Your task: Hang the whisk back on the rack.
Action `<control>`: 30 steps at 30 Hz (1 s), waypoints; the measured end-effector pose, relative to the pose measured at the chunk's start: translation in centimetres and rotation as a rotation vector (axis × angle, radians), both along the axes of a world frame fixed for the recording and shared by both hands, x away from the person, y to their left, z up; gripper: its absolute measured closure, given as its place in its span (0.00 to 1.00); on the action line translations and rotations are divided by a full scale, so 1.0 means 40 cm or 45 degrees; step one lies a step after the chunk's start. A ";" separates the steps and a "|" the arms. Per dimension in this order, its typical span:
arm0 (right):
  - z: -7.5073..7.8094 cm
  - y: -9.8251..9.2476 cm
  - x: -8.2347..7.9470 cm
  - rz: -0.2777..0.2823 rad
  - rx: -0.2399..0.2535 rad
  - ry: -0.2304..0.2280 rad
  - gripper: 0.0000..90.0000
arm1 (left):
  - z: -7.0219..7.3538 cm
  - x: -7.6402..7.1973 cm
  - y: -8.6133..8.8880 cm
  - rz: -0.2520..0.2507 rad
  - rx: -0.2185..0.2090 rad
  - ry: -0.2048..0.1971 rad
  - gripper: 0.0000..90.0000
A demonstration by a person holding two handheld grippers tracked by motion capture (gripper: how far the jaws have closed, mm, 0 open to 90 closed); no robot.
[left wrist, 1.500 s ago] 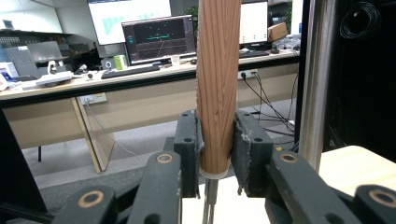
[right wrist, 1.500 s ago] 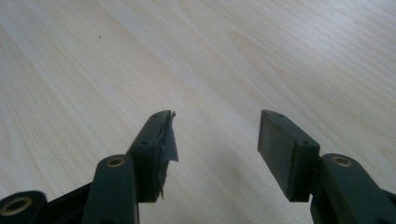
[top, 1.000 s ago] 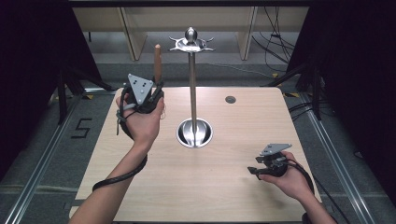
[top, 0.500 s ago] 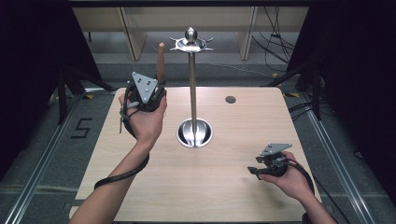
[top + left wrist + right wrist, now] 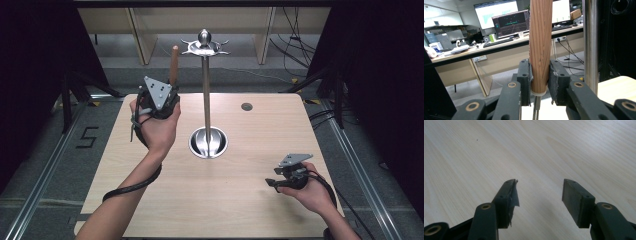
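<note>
A utensil with a ribbed wooden handle (image 5: 174, 65) (image 5: 540, 50) stands upright in my left gripper (image 5: 171, 94) (image 5: 539, 80), whose pads are shut on the handle's lower end. A thin metal shaft (image 5: 535, 110) runs down from the handle; its working end is hidden. The gripper is raised over the table's far left, just left of a tall metal stand (image 5: 205, 95) (image 5: 590, 45) with hooks at its top (image 5: 204, 46) and a round base (image 5: 208, 142). My right gripper (image 5: 272, 182) (image 5: 539, 195) rests low at the near right, open, with bare wood between its pads.
The light wooden table (image 5: 240, 210) has a small dark round spot (image 5: 246, 106) at its far right. Black frame posts (image 5: 66, 95) stand at both sides. Beyond the table are a desk with monitors (image 5: 506, 22) and cables on the floor.
</note>
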State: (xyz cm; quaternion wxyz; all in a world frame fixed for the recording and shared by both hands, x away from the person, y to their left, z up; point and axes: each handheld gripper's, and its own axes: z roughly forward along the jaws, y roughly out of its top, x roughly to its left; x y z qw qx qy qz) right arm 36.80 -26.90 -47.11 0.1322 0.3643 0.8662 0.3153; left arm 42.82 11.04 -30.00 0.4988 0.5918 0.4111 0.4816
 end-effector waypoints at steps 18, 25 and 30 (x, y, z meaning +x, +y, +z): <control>-0.001 0.000 0.000 -0.002 -0.002 -0.001 0.51 | 0.001 -0.005 -0.020 0.018 0.071 -0.035 0.80; -0.001 0.000 0.001 -0.001 -0.002 -0.001 0.51 | 0.000 -0.015 -0.029 0.021 0.101 -0.046 0.79; -0.001 -0.001 0.002 0.004 -0.003 -0.011 0.51 | -0.001 -0.019 -0.033 0.027 0.127 -0.063 0.78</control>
